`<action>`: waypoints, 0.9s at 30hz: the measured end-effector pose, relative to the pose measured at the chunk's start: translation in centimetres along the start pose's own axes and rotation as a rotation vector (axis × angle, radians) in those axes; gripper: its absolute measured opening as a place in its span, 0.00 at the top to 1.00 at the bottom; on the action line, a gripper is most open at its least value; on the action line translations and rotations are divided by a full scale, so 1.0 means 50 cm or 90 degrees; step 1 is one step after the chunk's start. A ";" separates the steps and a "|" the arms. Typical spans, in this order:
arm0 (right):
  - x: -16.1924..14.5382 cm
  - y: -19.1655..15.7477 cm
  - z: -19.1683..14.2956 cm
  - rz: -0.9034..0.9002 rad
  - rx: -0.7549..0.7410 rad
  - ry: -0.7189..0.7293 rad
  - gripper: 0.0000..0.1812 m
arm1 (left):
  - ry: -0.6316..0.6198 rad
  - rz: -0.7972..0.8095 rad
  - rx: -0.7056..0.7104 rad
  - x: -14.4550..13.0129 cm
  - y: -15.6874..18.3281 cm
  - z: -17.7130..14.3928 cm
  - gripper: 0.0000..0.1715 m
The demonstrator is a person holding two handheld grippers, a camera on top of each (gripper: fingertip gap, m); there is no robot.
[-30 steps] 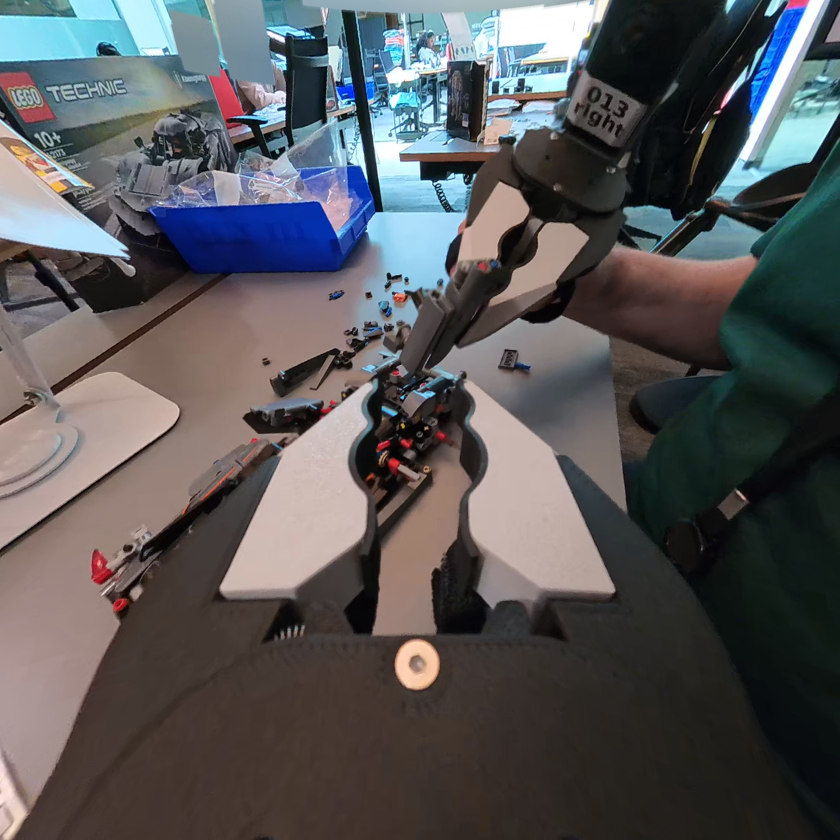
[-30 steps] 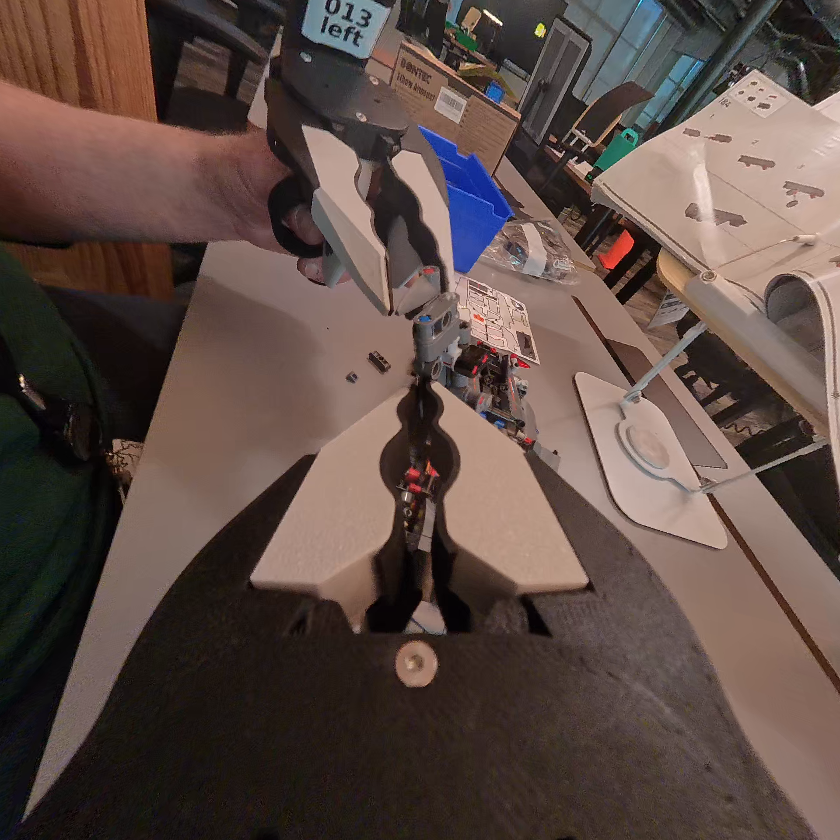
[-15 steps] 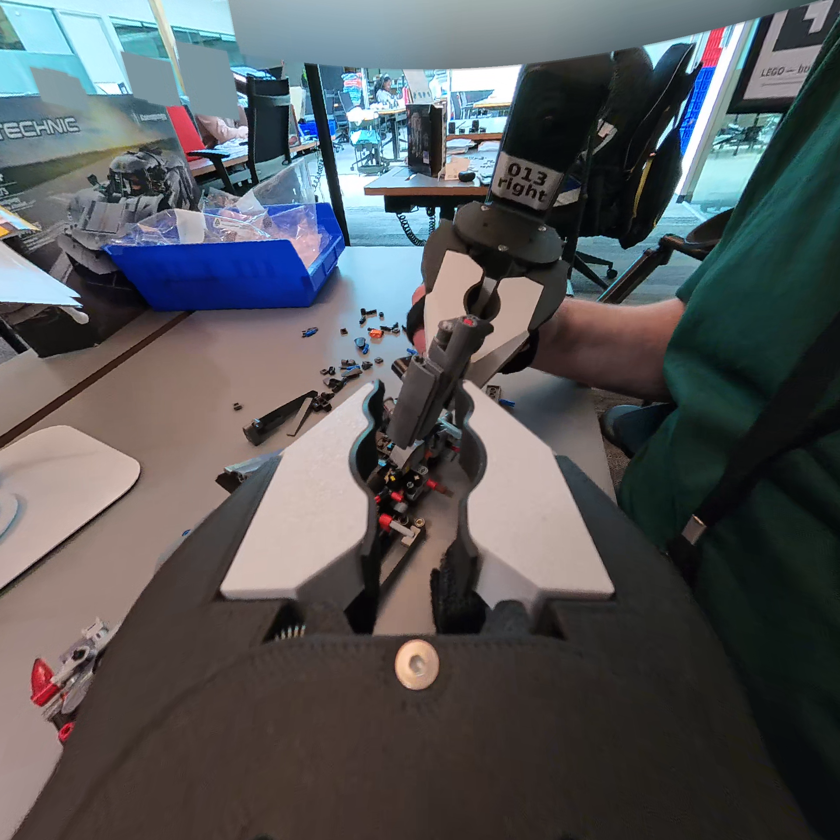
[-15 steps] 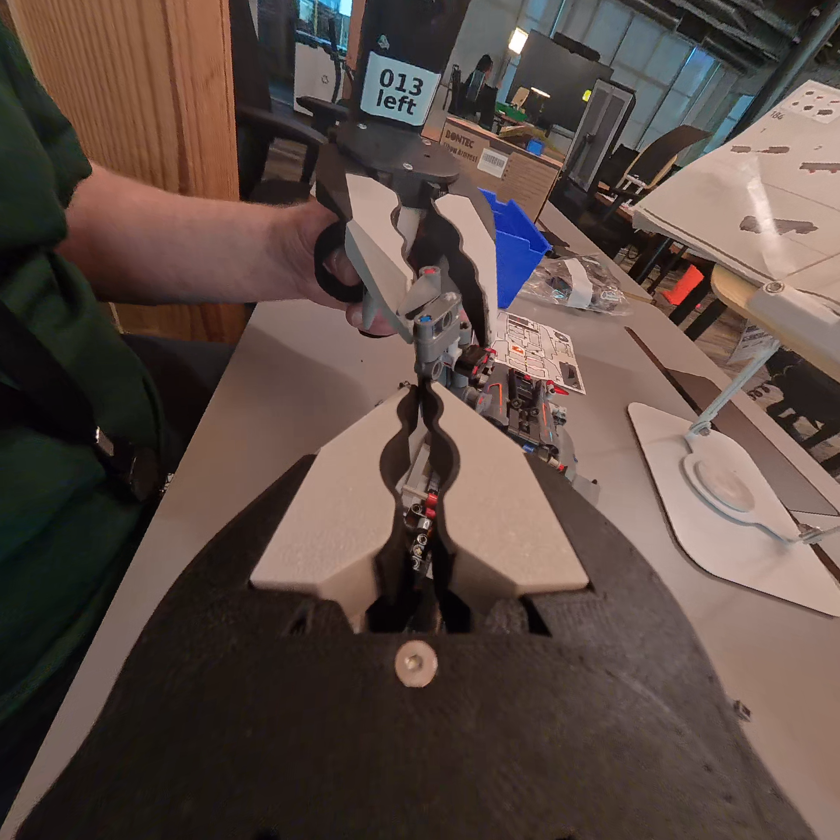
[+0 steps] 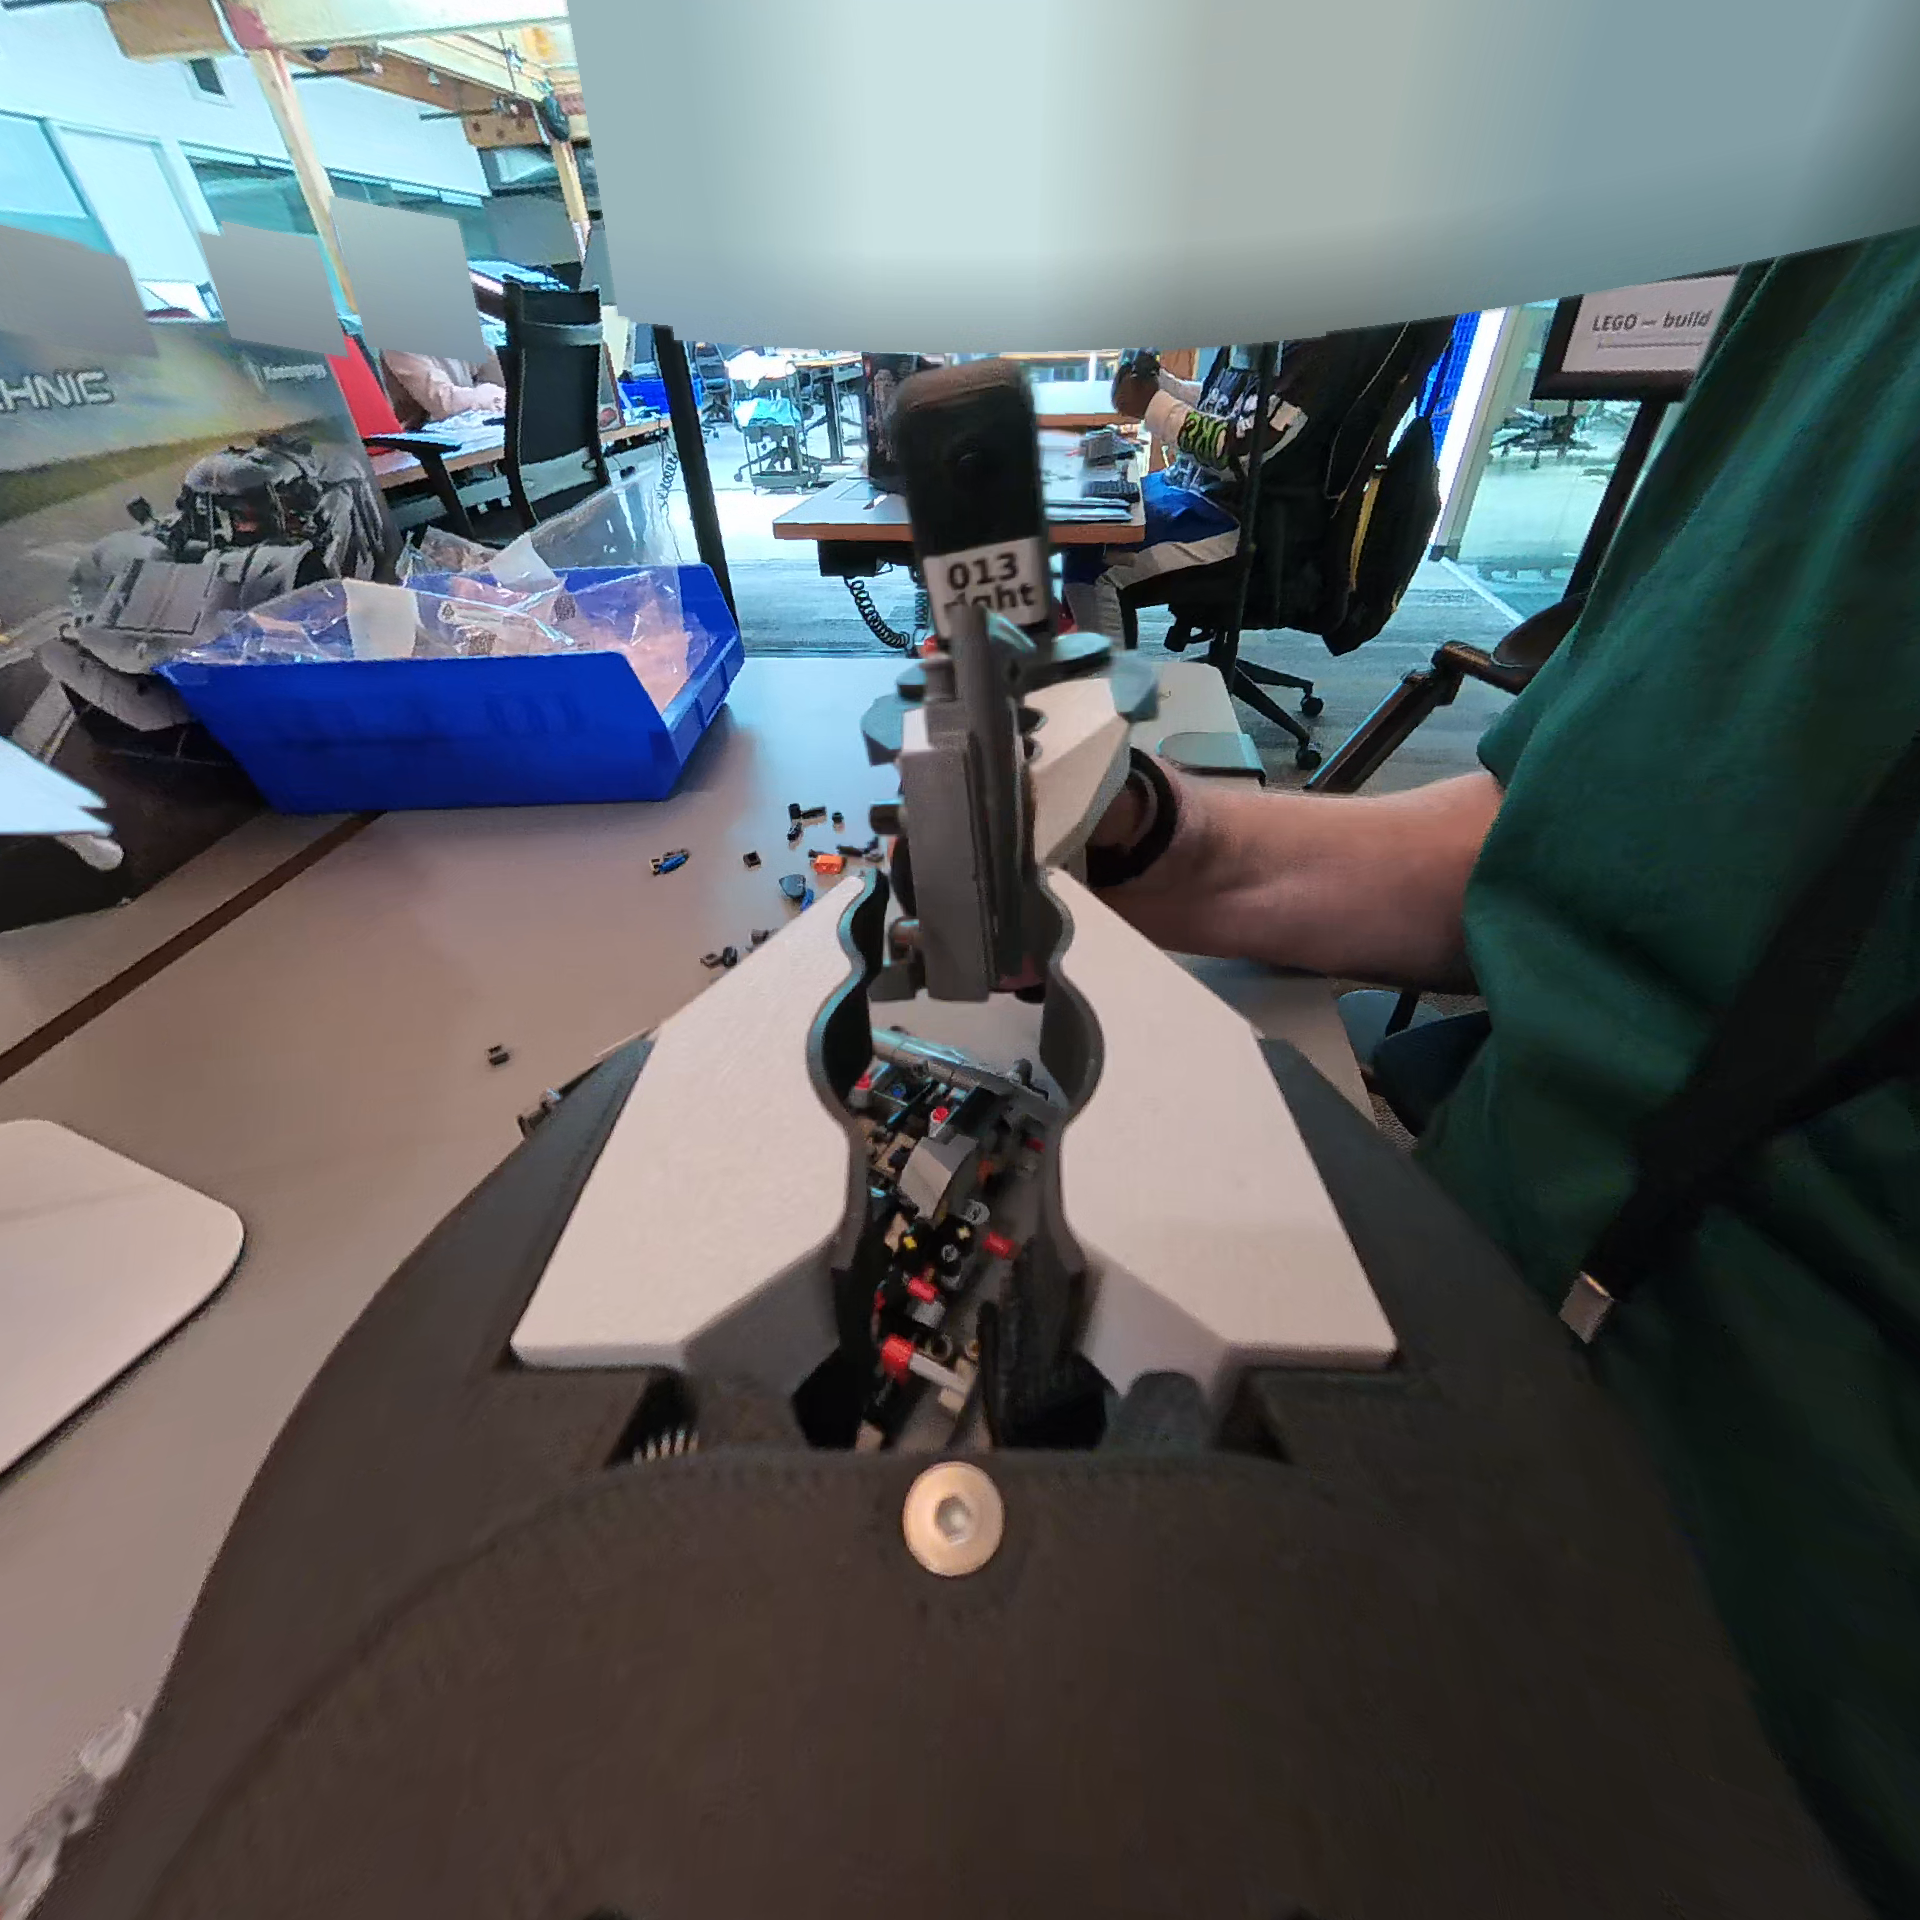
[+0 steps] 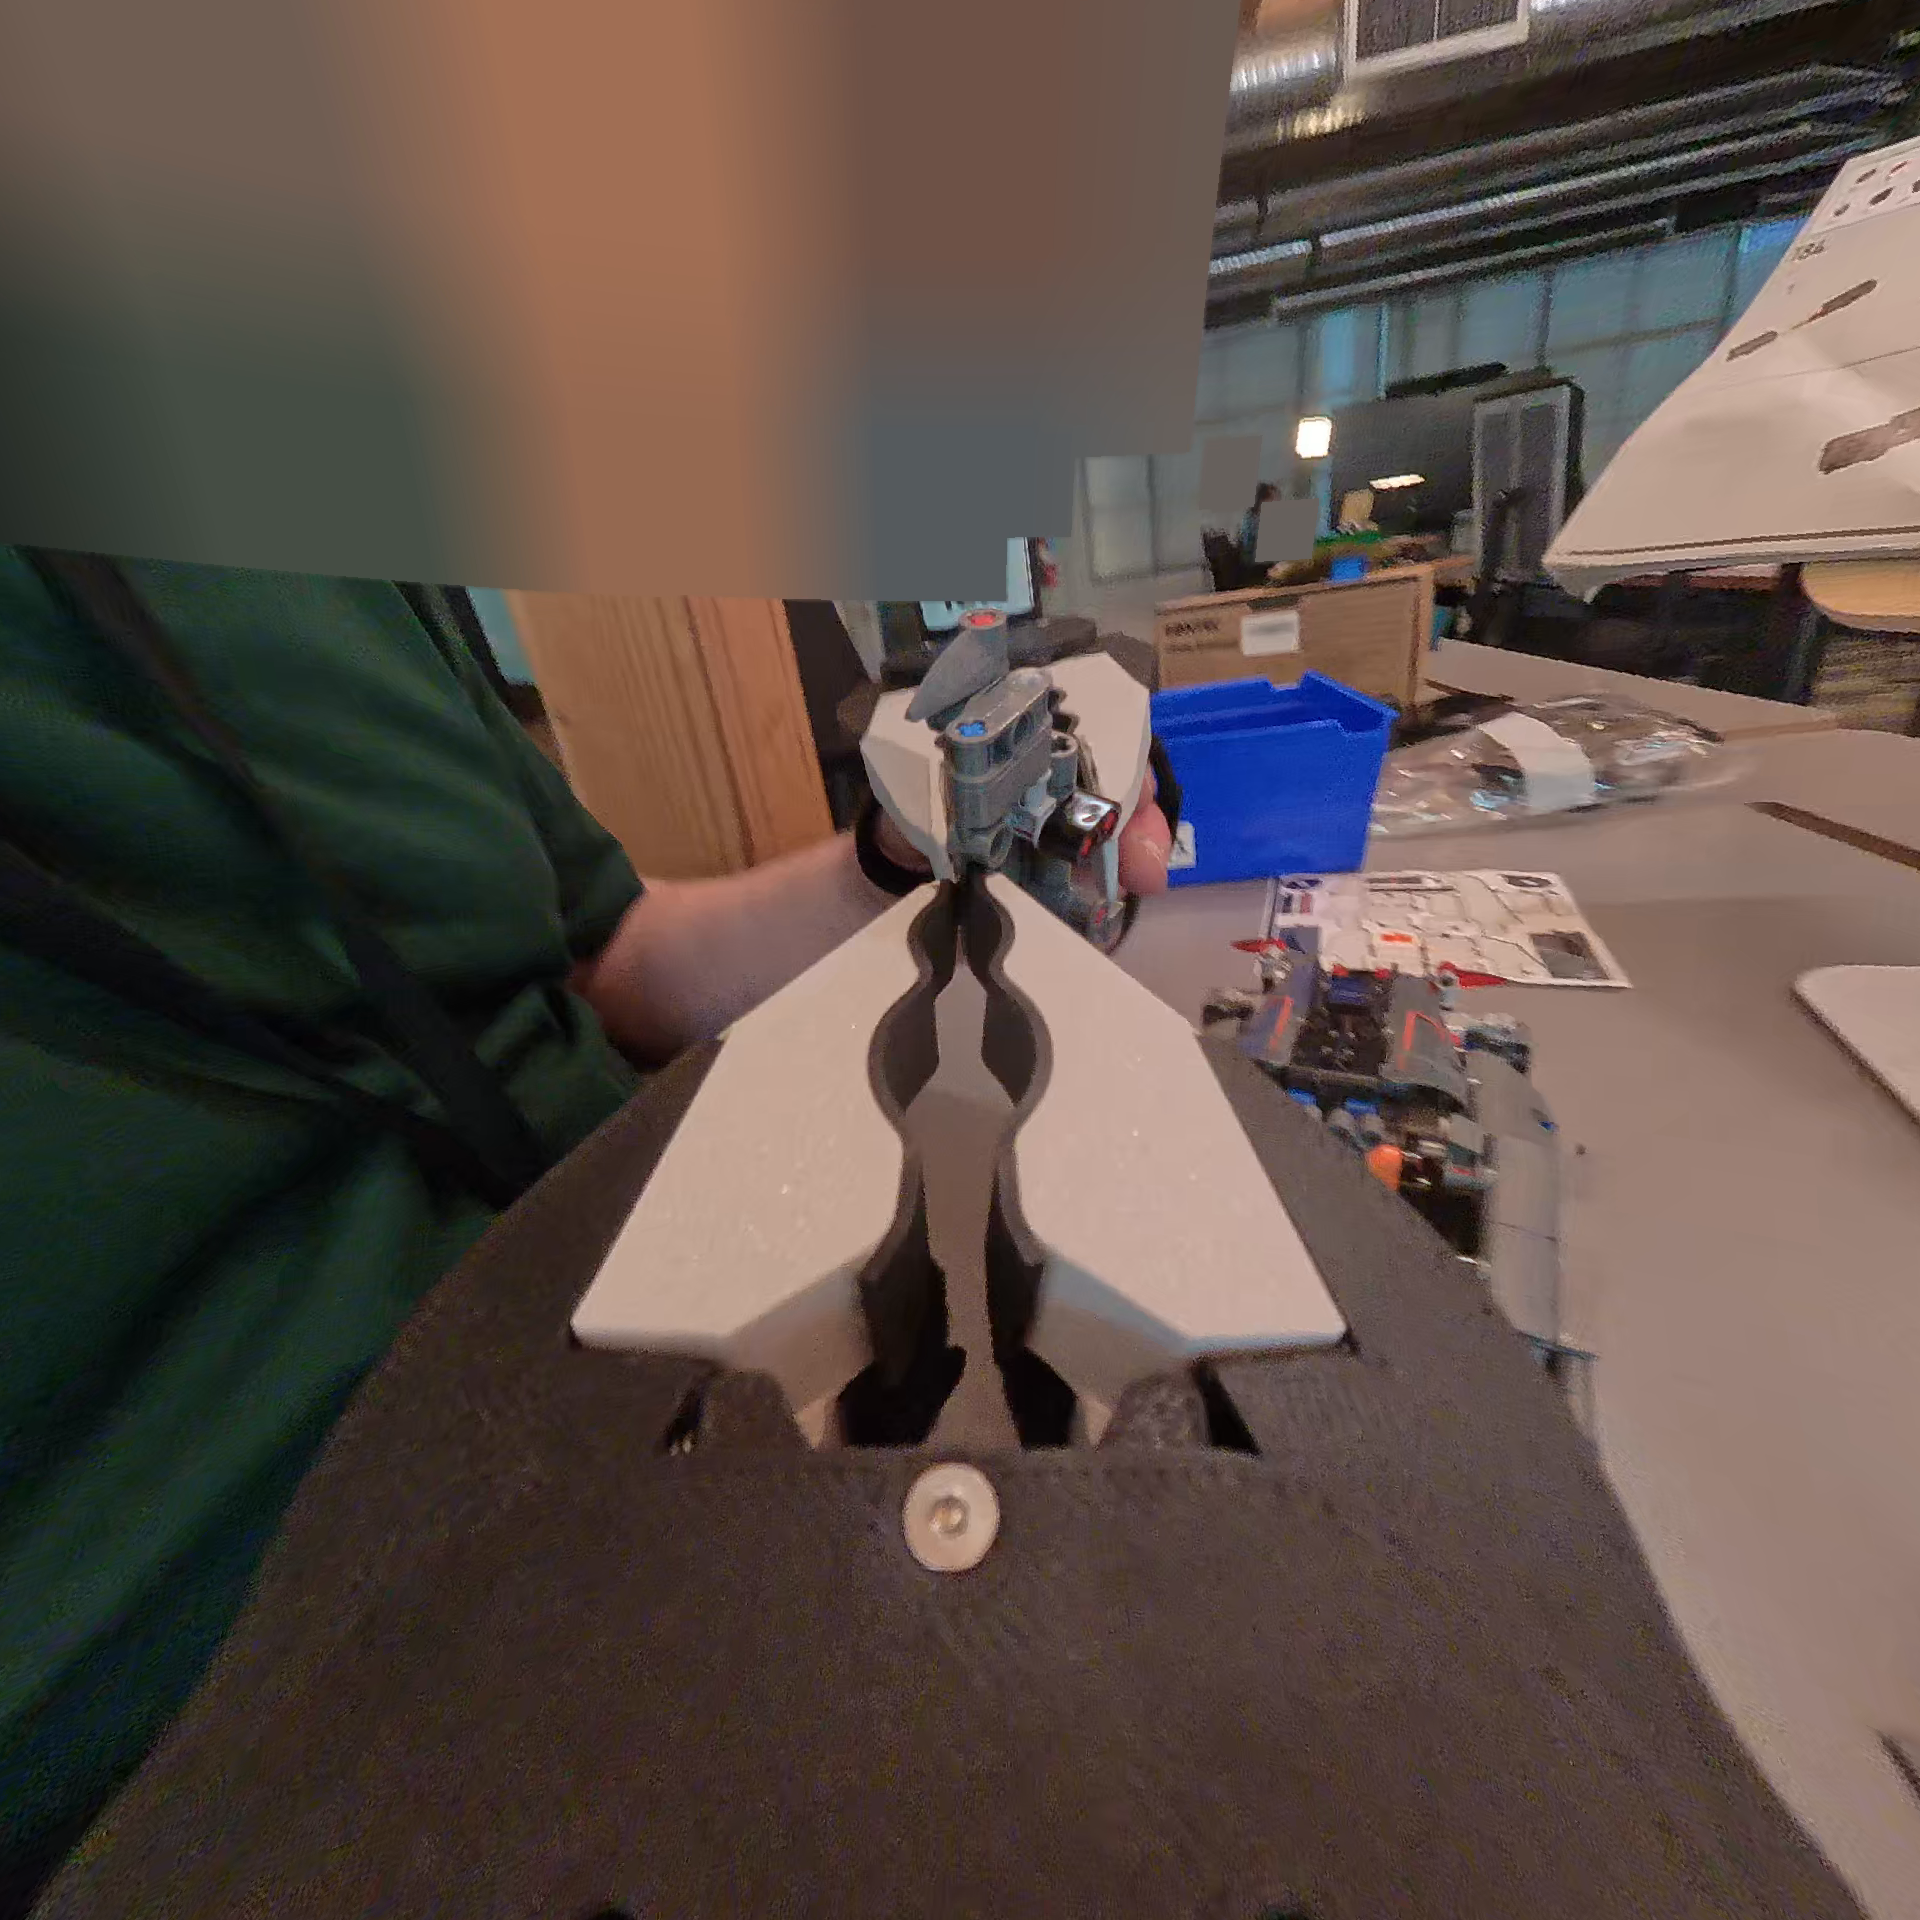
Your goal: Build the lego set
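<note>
My left gripper (image 5: pixel 956 914) is shut on a dark Lego assembly (image 5: pixel 935 1205) with red pins, held between its fingers above the table (image 5: pixel 416 987). My right gripper (image 6: pixel 961 899) is shut on a thin grey panel piece (image 6: pixel 971 1049), seen edge-on, which meets the assembly's grey beam end (image 6: pixel 992 769). In the left wrist view the right gripper (image 5: pixel 997 810) stands straight ahead with the grey panel (image 5: pixel 951 862) pointing at me. In the right wrist view the left gripper (image 6: pixel 1013 821) sits just beyond my fingertips. Both are raised close to the person's green shirt.
Another Lego sub-assembly (image 6: pixel 1371 1049) and a sticker sheet (image 6: pixel 1455 925) lie on the table. A blue bin (image 5: pixel 468 717) with plastic bags, the set's box (image 5: pixel 187 499) and several loose small pieces (image 5: pixel 810 842) are at the back. A white stand base (image 5: pixel 94 1268) is at left. My two grippers' fingertips are within a few centimetres of each other.
Both grippers lifted the joined assembly off the table and tilted it up toward the person. The right gripper swung round to face the left one head-on.
</note>
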State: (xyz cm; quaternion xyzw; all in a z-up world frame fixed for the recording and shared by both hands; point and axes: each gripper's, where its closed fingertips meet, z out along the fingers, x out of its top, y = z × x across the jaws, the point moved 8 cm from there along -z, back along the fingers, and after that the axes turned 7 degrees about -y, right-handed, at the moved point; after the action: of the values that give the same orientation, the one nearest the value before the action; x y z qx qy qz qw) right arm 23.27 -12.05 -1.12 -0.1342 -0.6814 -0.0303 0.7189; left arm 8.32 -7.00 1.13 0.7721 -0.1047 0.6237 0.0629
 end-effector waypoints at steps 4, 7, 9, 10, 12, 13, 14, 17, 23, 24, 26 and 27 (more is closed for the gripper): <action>0.009 0.013 -0.013 0.080 0.070 0.072 1.00 | 0.007 -0.003 -0.032 0.017 -0.004 0.015 0.86; 0.008 0.016 -0.012 0.106 0.125 0.091 1.00 | 0.006 -0.019 -0.076 0.022 -0.005 0.026 0.88; 0.009 0.012 -0.012 0.080 0.147 0.086 1.00 | 0.011 -0.019 -0.099 0.025 -0.001 0.029 0.89; 0.011 0.008 -0.011 0.062 0.152 0.077 1.00 | 0.013 -0.016 -0.112 0.025 0.002 0.029 0.90; 0.016 0.008 -0.010 0.038 0.149 0.054 1.00 | 0.017 -0.014 -0.116 0.024 0.002 0.027 0.90; 0.019 0.009 -0.009 0.019 0.144 0.038 1.00 | 0.016 -0.008 -0.115 0.022 0.001 0.026 0.90; 0.022 0.009 -0.008 -0.002 0.138 0.020 1.00 | 0.015 -0.006 -0.117 0.020 0.001 0.024 0.91; 0.032 0.002 0.001 -0.073 0.128 -0.037 1.00 | 0.017 0.018 -0.135 0.017 0.002 0.015 0.92; 0.065 -0.008 0.026 -0.204 0.040 -0.154 1.00 | 0.034 0.078 -0.104 0.012 -0.004 -0.011 0.92; 0.069 -0.009 0.032 -0.211 0.023 -0.172 0.99 | 0.031 0.087 -0.093 0.010 -0.005 -0.014 0.92; 0.075 -0.016 0.041 -0.232 0.013 -0.188 0.98 | 0.029 0.115 -0.074 0.011 -0.001 -0.023 0.92; 0.076 -0.016 0.046 -0.242 -0.006 -0.196 0.99 | 0.024 0.128 -0.063 0.011 0.000 -0.028 0.92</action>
State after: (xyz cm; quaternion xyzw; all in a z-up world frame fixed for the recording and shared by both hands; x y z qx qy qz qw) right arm 21.11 -11.77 2.82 -0.0097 -0.7958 -0.1473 0.5873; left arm 7.10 -6.72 1.96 0.7416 -0.2111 0.6355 0.0398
